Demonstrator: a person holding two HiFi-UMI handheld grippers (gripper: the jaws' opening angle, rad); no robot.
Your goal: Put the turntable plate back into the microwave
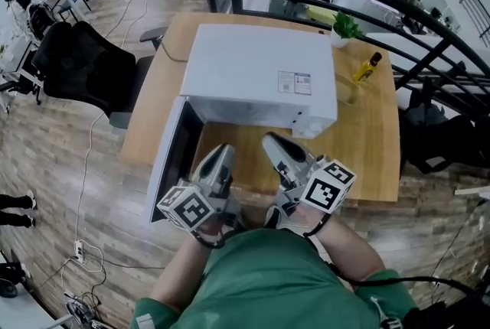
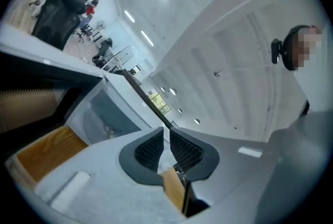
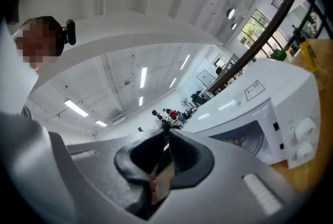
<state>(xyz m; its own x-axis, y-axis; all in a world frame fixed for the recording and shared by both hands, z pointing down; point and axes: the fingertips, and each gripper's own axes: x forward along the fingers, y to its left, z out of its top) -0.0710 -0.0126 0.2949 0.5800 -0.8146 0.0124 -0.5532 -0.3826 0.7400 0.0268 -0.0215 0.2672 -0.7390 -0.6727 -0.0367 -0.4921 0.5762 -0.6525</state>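
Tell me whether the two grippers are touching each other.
Apart. The head view shows a strip of wooden table between the tips of the left gripper and the right gripper.

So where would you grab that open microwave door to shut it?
I'd grip the microwave door by its free edge nearest the person, from the front: it stands open as a thin upright panel, hinged at the microwave's left, so jaws can straddle it.
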